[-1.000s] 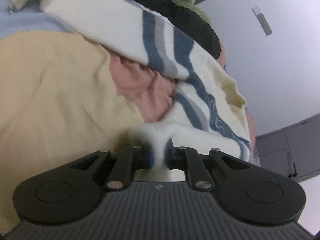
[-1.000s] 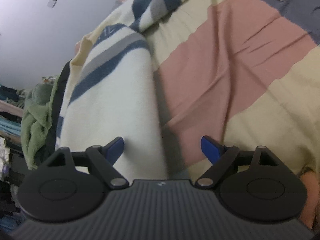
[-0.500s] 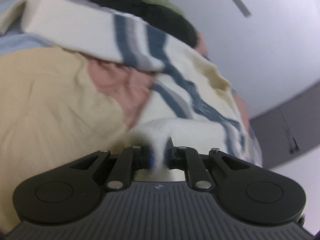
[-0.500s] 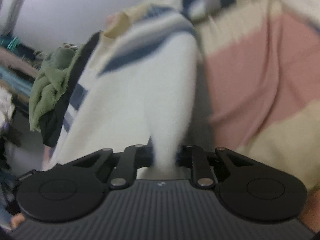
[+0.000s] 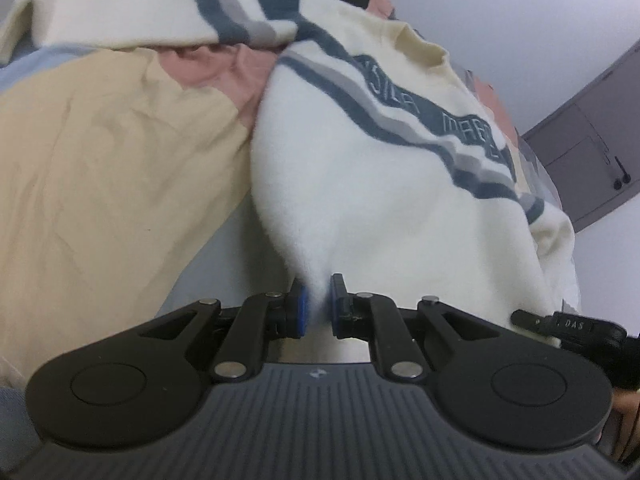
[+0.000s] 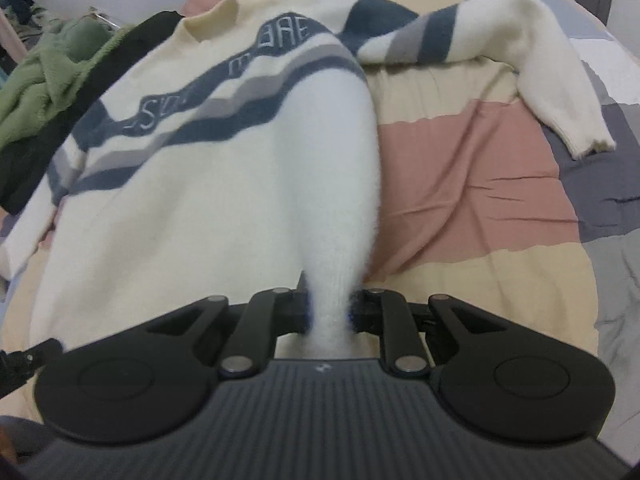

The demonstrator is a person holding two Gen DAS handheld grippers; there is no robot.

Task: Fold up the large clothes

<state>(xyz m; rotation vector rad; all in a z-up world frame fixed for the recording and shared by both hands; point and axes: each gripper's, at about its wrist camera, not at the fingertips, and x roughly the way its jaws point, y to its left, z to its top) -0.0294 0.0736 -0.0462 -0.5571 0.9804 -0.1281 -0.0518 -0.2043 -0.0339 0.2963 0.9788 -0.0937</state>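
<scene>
A cream sweater [image 6: 192, 184] with navy and grey stripes and lettering lies chest up on a patchwork bedspread [image 6: 472, 184]. My right gripper [image 6: 330, 312] is shut on a bunched fold of its hem and lifts it. One sleeve [image 6: 536, 60] stretches out to the right. In the left wrist view the same sweater [image 5: 384, 200] fills the middle, and my left gripper [image 5: 318, 308] is shut on another part of its lower edge. The other gripper's tip [image 5: 568, 326] shows at the right.
A green knit garment [image 6: 52, 68] and a black garment [image 6: 32, 148] are piled at the far left of the bed. The bedspread in the left wrist view [image 5: 100, 168] is yellow and pink. A grey cabinet [image 5: 588, 136] stands by the white wall.
My right gripper has closed on the sweater's hem; it was open a second ago. Both grippers have pulled back and up, so the sweater body is stretched out toward me.
</scene>
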